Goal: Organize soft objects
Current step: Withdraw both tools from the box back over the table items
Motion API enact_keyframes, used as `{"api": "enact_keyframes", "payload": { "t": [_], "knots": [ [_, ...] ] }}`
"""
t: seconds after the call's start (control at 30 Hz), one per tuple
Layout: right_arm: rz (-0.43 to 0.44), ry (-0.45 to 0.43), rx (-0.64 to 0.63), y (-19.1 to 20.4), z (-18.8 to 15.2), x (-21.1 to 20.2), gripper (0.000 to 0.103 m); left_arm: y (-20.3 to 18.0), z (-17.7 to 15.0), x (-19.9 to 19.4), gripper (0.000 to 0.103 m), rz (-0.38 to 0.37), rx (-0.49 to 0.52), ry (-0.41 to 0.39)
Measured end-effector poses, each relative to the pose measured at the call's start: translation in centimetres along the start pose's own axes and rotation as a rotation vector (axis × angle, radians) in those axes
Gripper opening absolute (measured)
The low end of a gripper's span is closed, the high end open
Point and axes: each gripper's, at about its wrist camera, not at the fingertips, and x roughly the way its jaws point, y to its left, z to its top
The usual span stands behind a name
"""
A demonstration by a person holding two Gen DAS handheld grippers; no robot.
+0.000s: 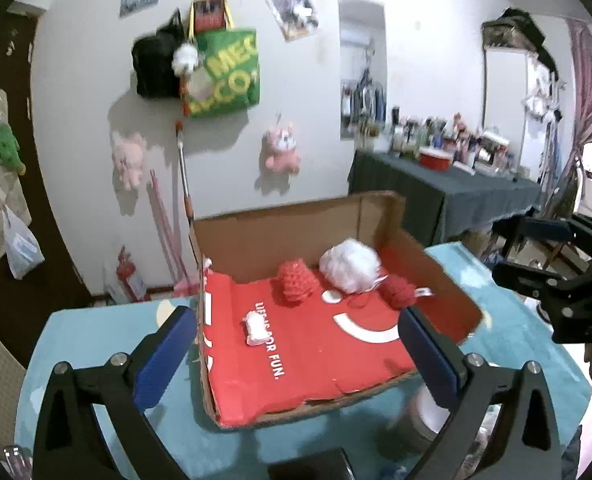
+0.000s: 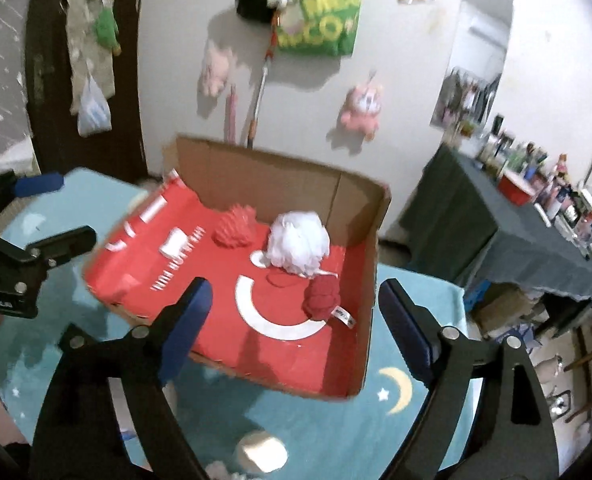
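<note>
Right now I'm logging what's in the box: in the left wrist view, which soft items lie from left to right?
small white pad → red knitted piece → white fluffy puff → red yarn ball.

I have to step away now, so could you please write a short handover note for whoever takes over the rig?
Left gripper: open, empty, above the box's near edge.
Right gripper: open, empty, over the box.
Cardboard box on the blue cloth holds a white pouf, a red pouf, a red knitted piece and a small white item.
Left: a pale object lies on the cloth outside the box; what it is, I cannot tell.
</note>
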Motion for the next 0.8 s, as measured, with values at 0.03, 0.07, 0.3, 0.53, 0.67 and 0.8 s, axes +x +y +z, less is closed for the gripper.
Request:
{"api": "enact_keyframes", "payload": {
  "t": [0.03, 0.07, 0.3, 0.53, 0.67, 0.8],
  "knots": [
    [0.004, -0.026, 0.012, 0.2, -0.5, -1.6, 0.086, -0.4, -0.3, -0.9, 0.103, 0.009, 0.004, -0.02],
    [0.008, -0.052, 0.02, 0.5, -1.0, -2.8, 0.086, -0.8, -0.6, -1.8, 0.103, 0.018, 0.01, -0.038],
    [-0.017, -0.204, 0.029, 2.6, -4.9, -10.4, 0.086, -3.1, -3.8, -7.9, 0.103, -0.001, -0.034, -0.141],
    [-0.093, -0.328, 0.064, 4.3, -10.0, -15.1, 0.087, -4.9, -7.5, -11.3, 0.103, -0.021, -0.066, -0.181],
    [-0.109, -0.363, 0.113, 4.4, -12.9, -16.9, 0.094, -5.8, -9.8, -12.4, 0.103, -0.015, -0.07, -0.19],
    [-0.12, -0.357, 0.136, 4.8, -15.2, -17.2, 0.094, -6.5, -11.8, -12.2, 0.103, 0.009, -0.073, -0.177]
  ]
}}
